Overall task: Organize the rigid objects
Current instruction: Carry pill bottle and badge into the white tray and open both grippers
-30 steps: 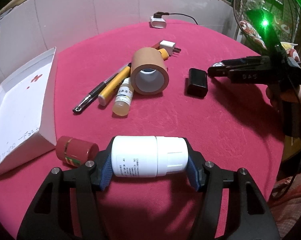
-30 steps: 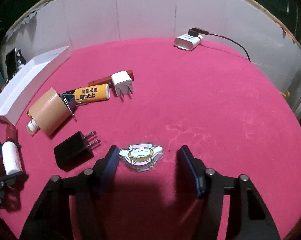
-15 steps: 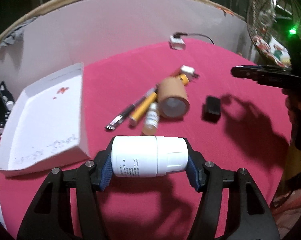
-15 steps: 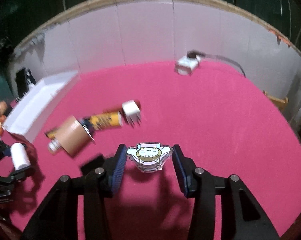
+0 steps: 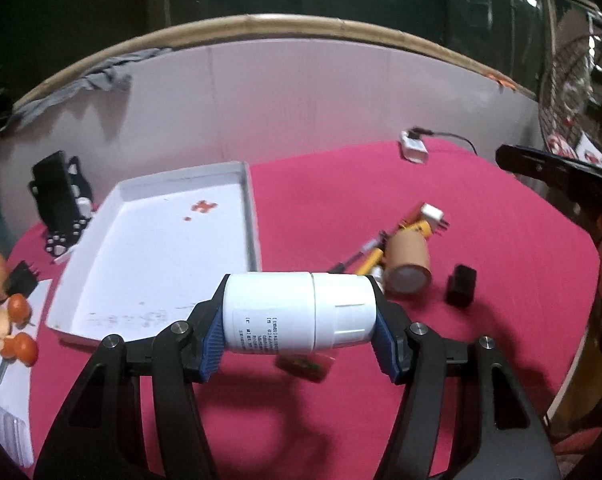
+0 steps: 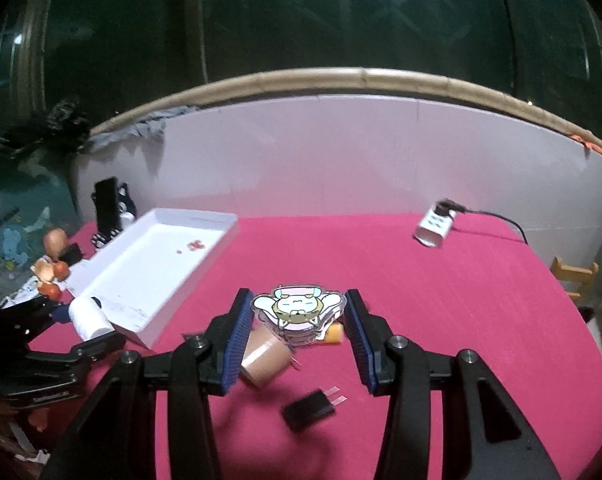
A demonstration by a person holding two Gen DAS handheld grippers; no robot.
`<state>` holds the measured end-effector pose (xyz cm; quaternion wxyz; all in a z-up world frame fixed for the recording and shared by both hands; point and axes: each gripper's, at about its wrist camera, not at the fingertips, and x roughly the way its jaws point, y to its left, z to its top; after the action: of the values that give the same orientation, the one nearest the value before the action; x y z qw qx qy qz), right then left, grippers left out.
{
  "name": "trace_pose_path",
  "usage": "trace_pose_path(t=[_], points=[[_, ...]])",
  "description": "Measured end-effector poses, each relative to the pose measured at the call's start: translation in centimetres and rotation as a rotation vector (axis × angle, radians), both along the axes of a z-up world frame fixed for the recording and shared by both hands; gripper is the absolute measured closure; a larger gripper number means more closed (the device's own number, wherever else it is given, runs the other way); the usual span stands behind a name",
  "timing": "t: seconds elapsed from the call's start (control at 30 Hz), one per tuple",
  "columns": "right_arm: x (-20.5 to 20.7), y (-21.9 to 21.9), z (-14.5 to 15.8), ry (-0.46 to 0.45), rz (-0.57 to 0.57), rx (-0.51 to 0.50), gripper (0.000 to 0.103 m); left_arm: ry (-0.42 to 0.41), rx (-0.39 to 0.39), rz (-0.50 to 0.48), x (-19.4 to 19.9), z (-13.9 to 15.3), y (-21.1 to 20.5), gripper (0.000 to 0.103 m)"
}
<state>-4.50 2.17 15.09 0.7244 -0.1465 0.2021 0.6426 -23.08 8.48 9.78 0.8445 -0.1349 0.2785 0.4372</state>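
1. Red tablecloth [image 5: 501,240] covers the table
2. White tray [image 5: 161,248] sits at the cloth's left side
3. Left gripper [image 5: 299,318] is clamped on the white bottle [image 5: 297,312], held sideways above the cloth near the tray's front corner
4. Right gripper [image 6: 299,320] pinches the cartoon acrylic charm [image 6: 299,308], lifted over the brown tape roll [image 6: 265,354] and black charger [image 6: 309,410]

text: none legible | white bottle [image 5: 299,312] label print: blurred

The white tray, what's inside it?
Inside the white tray you can see only small red marks on its floor. The white bottle, held in the left gripper, hides the near corner.
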Motion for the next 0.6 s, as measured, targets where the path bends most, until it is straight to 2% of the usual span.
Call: trace_pose_path(t=[0.27,0.6], points=[[-2.9,0.6,1.4,-0.009,0.044,0.051,0.057,-0.042,0.039,0.107,-3.3,1.7,0.9,0.042],[-6.7,3.7,2.8,-0.035,0.120,0.076,0.057,-0.062,0.070,0.265,-7.9,2.4,3.5,0.042]])
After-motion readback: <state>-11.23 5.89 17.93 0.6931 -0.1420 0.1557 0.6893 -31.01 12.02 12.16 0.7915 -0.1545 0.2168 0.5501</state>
